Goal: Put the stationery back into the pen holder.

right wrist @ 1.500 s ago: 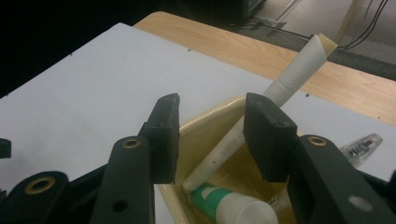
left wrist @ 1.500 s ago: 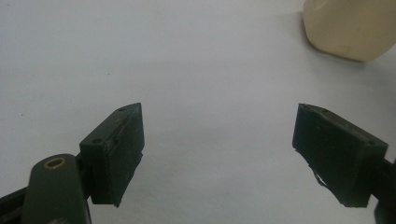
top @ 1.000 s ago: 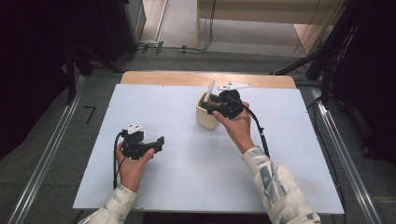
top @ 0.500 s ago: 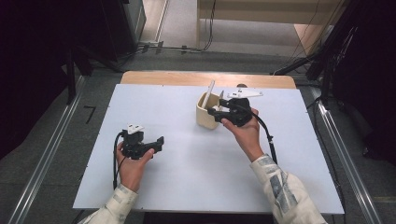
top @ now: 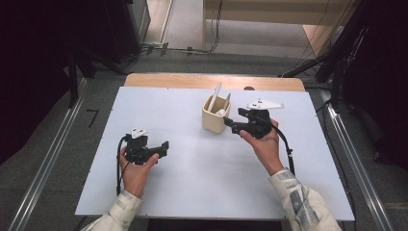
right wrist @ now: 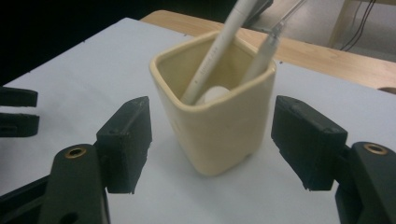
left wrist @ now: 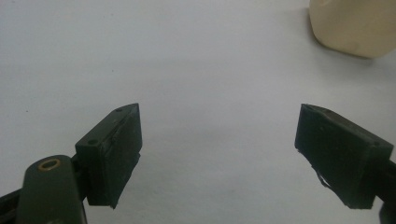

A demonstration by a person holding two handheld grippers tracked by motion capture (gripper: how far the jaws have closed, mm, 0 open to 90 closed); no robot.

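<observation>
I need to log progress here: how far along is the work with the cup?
Done: two pens lean inside the cream cup, which stands upright on the white table. In hand: the right tool, its jaws just opening, sits beside the cup without gripping. The left tool is open over bare table. Nothing else looks left.

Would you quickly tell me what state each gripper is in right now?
Left gripper: open, nothing between its jaws.
Right gripper: open; its jaws have just been opening and stand on either side of the cream cup without pressing it.

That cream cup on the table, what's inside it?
The cream cup holds two white pens leaning on its rim, and something round and white. Its wall hides the bottom.
</observation>
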